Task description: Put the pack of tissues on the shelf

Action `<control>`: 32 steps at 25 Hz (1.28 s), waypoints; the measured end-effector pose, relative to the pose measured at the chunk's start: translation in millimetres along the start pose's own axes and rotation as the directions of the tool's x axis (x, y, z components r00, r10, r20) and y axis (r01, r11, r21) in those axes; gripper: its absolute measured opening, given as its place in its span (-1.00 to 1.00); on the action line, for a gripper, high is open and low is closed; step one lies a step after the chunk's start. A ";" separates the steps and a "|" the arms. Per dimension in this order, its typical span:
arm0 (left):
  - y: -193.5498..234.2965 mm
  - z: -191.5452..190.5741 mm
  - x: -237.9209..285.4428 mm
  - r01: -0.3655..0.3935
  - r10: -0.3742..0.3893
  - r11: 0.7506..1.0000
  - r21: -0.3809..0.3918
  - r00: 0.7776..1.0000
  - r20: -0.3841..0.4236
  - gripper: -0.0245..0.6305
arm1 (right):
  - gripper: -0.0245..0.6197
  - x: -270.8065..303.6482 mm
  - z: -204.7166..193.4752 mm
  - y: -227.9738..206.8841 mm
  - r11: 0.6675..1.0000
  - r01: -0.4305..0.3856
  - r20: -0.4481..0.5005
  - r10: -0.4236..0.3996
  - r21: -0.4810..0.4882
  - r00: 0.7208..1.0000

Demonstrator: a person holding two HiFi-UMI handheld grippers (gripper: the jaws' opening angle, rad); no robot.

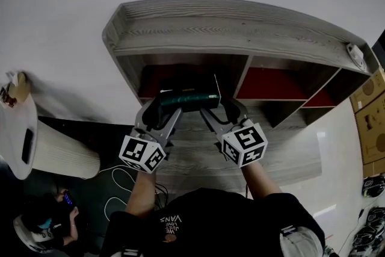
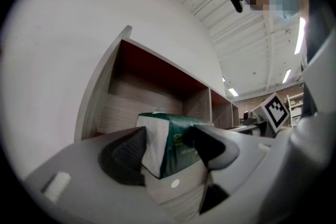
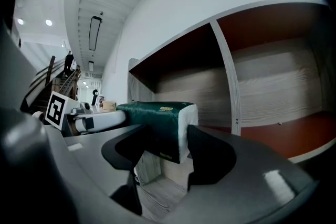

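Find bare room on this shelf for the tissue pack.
Bare: the middle compartment between the dividers, and the top board left of the small object. Crowded: the mouth of the left compartment, filled by the held tissue pack.

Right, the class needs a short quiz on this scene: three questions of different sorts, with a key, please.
1. True or false: the left tongs alone grip the pack of tissues.
2. The pack's wrapper is mostly: A red, B green, C yellow.
3. Fill in: in the head view, the pack is in front of the ____ compartment of the shelf.
Key: 1 false, the right tongs grip its other end; 2 B; 3 left.
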State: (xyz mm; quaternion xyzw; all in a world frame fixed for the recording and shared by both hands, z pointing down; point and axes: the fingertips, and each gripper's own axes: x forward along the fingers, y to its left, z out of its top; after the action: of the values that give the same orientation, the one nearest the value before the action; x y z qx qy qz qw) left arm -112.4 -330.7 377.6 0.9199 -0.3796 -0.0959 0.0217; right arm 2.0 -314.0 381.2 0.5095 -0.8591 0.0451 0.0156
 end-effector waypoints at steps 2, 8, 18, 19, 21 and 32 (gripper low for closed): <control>2.9 -1.0 2.7 0.001 -0.001 1.000 0.005 1.000 -0.003 0.07 | -0.18 3.0 0.3 -1.5 1.000 0.013 -0.001 -0.013 -0.009 1.000; 12.1 -2.1 10.0 -0.013 0.014 0.999 0.047 1.000 -0.019 0.06 | -0.17 13.3 1.2 -5.7 0.999 0.038 -0.005 -0.038 -0.025 0.999; 23.9 -1.1 20.3 -0.038 0.039 0.997 0.072 0.999 -0.010 0.07 | -0.18 27.5 3.5 -12.6 0.997 0.076 0.011 -0.076 -0.024 0.997; 25.1 -1.2 21.3 -0.042 0.043 0.996 0.072 0.999 -0.008 0.07 | -0.18 28.9 3.3 -13.2 0.996 0.080 0.012 -0.080 -0.024 0.997; 28.0 -1.7 23.7 -0.051 0.051 0.996 0.075 0.999 -0.007 0.07 | -0.17 32.1 2.9 -14.7 0.996 0.086 0.013 -0.085 -0.026 0.996; 40.4 -4.8 31.8 -0.074 0.076 0.994 0.086 0.997 -0.024 0.06 | -0.18 44.9 1.6 -18.3 0.993 0.113 0.007 -0.112 -0.026 0.994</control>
State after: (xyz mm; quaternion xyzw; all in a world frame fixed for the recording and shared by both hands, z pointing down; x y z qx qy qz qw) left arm -117.5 -381.9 381.8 0.9063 -0.4173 -0.0662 -0.0086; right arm -3.5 -362.1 384.0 0.5570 -0.8296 0.0317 0.0224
